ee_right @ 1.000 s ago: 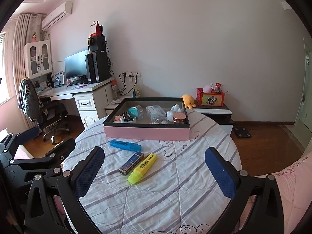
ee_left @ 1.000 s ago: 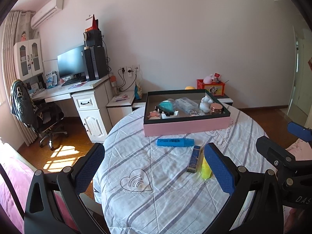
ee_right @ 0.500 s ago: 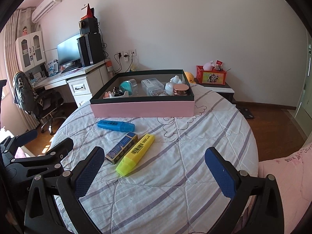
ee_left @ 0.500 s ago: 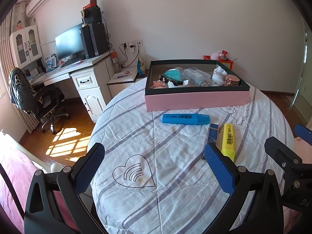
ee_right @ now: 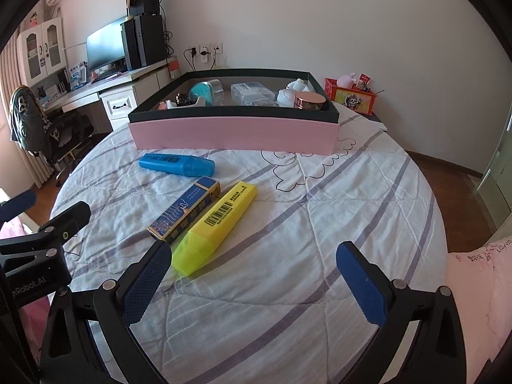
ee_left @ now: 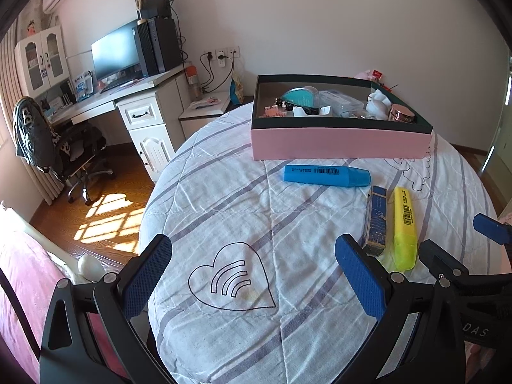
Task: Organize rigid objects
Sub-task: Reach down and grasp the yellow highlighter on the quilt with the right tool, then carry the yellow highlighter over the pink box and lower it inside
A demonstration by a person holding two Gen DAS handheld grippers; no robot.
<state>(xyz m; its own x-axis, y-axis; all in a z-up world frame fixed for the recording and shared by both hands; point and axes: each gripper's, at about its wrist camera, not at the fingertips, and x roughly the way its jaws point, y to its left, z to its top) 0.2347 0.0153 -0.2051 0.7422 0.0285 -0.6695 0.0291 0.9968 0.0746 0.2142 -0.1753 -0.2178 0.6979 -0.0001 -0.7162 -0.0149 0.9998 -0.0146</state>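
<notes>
A blue highlighter (ee_left: 327, 175) (ee_right: 176, 164), a small blue-and-gold box (ee_left: 376, 220) (ee_right: 185, 213) and a yellow highlighter (ee_left: 404, 228) (ee_right: 215, 226) lie loose on the round table's striped cloth (ee_left: 243, 192). Behind them stands a pink tray with a dark rim (ee_left: 339, 142) (ee_right: 233, 134) holding several small items. My left gripper (ee_left: 252, 276) is open and empty over the heart print, left of the box. My right gripper (ee_right: 254, 284) is open and empty, its left finger (ee_right: 145, 283) close to the yellow highlighter's cap.
A white desk (ee_left: 128, 102) with a monitor and an office chair (ee_left: 57, 147) stand to the left, across wooden floor. A red box (ee_right: 350, 96) sits on a low cabinet behind the table. Pink bedding (ee_right: 480, 288) lies at the right.
Both grippers have come forward and down toward the table; the highlighters and the box now appear larger and closer. Nothing on the table has shifted, and both grippers stay open.
</notes>
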